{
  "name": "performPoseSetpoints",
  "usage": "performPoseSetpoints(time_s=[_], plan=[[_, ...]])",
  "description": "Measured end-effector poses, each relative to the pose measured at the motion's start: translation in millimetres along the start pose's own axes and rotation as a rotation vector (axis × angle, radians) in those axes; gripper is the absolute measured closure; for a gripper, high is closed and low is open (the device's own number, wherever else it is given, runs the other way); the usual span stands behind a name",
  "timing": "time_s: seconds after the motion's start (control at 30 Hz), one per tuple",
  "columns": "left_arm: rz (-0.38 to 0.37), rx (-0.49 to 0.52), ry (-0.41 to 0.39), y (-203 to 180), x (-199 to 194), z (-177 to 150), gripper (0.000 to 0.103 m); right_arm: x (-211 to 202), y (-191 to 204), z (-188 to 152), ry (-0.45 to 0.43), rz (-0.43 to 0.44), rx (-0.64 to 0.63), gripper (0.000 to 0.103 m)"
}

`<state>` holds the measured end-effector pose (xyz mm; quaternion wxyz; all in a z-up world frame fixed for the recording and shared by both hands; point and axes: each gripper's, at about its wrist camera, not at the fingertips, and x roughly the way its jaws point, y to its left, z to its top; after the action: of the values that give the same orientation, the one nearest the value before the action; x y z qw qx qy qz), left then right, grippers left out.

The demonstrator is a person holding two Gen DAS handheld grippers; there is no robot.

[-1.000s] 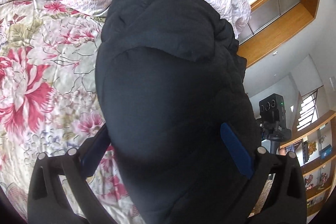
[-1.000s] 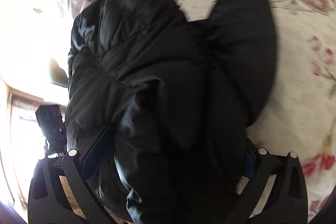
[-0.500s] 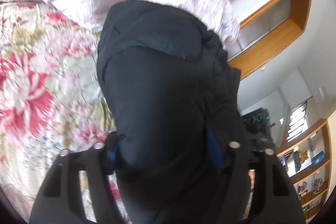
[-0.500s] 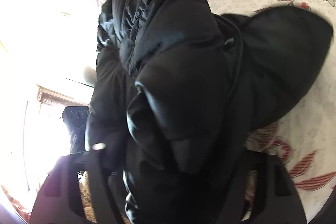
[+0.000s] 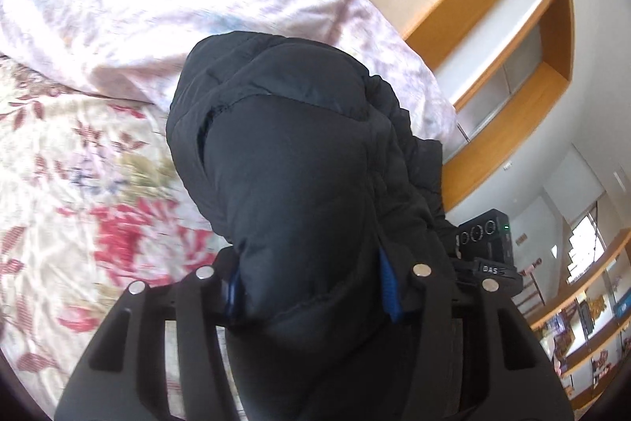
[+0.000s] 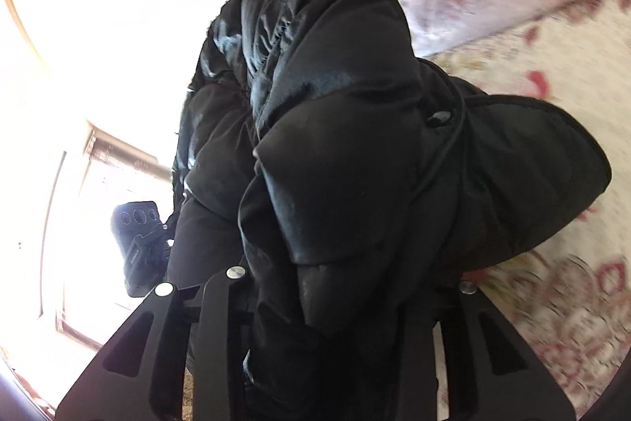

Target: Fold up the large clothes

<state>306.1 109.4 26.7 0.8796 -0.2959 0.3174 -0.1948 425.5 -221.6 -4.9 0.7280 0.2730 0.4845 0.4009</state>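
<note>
A: Lettering "DAS" is read on the other gripper (image 5: 489,255), seen only in the left view, beside wooden shelves (image 5: 512,97).

B: Hood (image 6: 524,184) and drawcord are shown only in the right view.

A: Black puffer jacket (image 5: 299,192) is held over the floral bedspread (image 5: 79,184), below the pillows (image 5: 157,6).

B: Both sets of jaws have just been closing; 1 second ago they were spread. Left gripper (image 5: 311,287) and right gripper (image 6: 347,287) are clamped on jacket folds.
</note>
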Motion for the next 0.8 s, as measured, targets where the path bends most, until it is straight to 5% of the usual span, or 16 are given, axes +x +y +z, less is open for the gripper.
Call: performPoseSetpoints(time_s=[0.33, 0.57, 0.8], plan=[[0.152, 0.039, 0.043, 44, -2, -20, 0.046, 36, -33, -17, 0.056, -0.054, 0.146, 0.067], [0.225, 0.080, 0.042, 37, -9, -23, 0.031, 18, 4, -34, 0.003, -0.260, 0.030, 0.036], [0.389, 0.219, -0.062, 8, -33, -9, 0.010, -29, 19, -48, -0.121, -0.462, 0.006, 0.024]])
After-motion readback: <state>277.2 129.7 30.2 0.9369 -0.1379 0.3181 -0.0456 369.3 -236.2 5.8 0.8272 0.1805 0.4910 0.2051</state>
